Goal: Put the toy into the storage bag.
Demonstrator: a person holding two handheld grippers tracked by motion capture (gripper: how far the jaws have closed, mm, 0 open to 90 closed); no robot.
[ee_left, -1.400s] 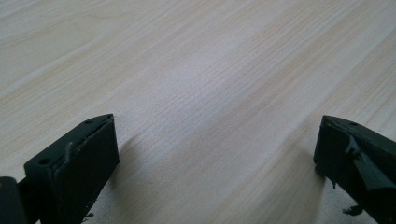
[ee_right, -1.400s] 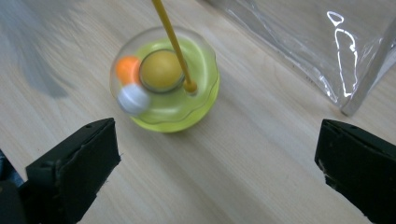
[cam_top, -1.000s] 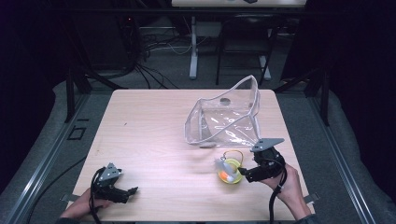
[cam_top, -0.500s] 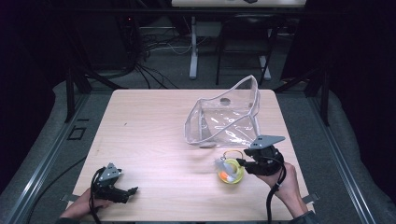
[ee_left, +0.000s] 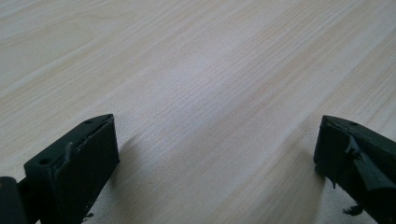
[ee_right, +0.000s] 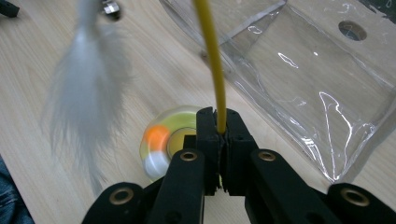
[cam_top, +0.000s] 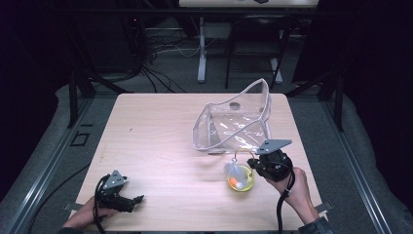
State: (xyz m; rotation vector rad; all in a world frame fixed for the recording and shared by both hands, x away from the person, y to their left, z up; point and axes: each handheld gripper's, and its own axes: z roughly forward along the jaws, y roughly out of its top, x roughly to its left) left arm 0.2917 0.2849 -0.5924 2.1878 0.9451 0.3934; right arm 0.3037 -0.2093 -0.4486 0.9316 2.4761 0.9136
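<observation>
Yellow thin wand (ee_right: 212, 60) of a cat toy, with a white feather tuft (ee_right: 91, 88) and a round yellow-green disc base (cam_top: 240, 183) carrying orange and white balls, sits at the near right of the pale wooden table (cam_top: 156, 131), just in front of a clear plastic pouch (cam_top: 236, 124). Right gripper (ee_right: 219, 128) has just been closing its jaws, now clenched on the wand above the base. Left gripper (cam_top: 139, 199) rests at the near left, its jaws spread apart over bare wood.
</observation>
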